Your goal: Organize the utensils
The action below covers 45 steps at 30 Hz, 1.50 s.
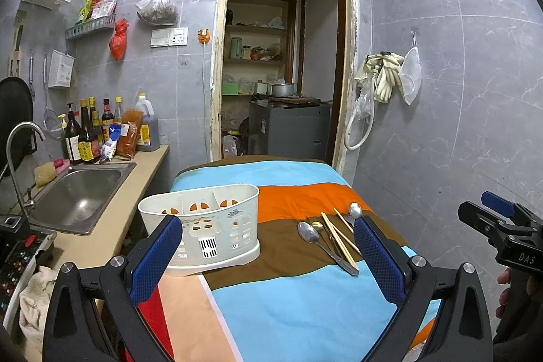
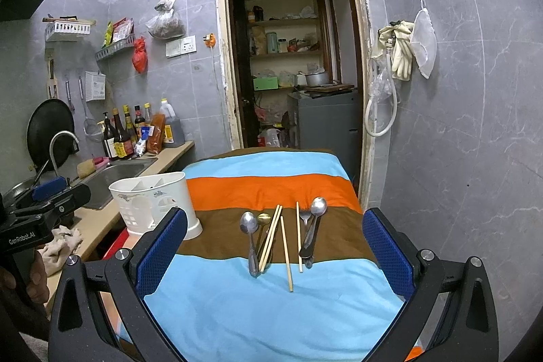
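While both tongs gape wide | fork (image 2: 305,215) shows only in right view

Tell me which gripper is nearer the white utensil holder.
Left. The left gripper hovers just in front of the white utensil holder; the right gripper faces the utensils, the holder off to its left.

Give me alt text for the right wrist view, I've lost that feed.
Spoons, a fork and four chopsticks lie loose on a striped cloth, framed by the open right gripper jaws. A white utensil caddy stands at the cloth's left edge, with nothing visible inside. The left gripper shows at far left beside the sink.
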Available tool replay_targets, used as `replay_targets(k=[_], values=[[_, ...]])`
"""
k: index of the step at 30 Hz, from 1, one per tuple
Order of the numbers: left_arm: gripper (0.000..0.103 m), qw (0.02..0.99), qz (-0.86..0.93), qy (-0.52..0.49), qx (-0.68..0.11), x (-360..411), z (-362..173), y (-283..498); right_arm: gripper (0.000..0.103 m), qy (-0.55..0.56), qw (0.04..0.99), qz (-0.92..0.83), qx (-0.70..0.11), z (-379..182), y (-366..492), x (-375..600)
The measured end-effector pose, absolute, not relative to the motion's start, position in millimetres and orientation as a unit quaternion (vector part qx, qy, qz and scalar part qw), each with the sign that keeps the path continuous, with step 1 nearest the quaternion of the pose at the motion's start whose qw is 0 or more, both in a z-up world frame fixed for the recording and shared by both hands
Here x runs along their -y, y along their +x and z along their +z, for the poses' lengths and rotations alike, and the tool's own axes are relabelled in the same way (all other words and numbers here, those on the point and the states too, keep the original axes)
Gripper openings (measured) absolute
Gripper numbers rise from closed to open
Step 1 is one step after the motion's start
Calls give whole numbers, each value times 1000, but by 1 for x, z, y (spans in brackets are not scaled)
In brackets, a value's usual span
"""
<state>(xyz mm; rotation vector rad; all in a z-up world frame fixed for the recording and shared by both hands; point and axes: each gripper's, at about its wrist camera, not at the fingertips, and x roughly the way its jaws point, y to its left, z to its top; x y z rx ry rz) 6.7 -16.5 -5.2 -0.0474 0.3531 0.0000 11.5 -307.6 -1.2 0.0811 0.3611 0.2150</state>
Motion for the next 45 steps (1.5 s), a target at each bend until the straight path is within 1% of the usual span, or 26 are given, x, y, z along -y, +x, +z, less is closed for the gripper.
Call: replay_targets(k=[7,16,24,30,32,39,41,43,44,45], values=[[102,982,-5,-17,-190,30,-9,30,101,44,977,97,-183,-1,28,318],[102,974,-42,-42,-217,48,-17,77,101,42,974,80,-208,-2,59,342],[102,964,-38,-50,-258,64,-35,121,101,49,964,87,-247,-27,116,359],[102,952,-33,-65,-298,79,-59,169,101,56,948,124,-286,-52,169,369],[100,948,-30,-68,-309,83,-68,183,101,63,941,140,-300,-63,187,371],[81,930,-1,-74,-361,93,-105,233,101,71,912,181,-361,-113,260,368],[76,925,8,-74,-373,93,-114,244,95,73,904,194,-373,-126,278,365],[70,920,18,-78,-384,91,-121,254,79,74,897,207,-382,-139,292,362],[69,916,23,-85,-391,89,-126,259,75,73,892,214,-392,-148,303,358],[67,913,25,-91,-397,86,-130,264,68,75,887,219,-399,-154,309,357]])
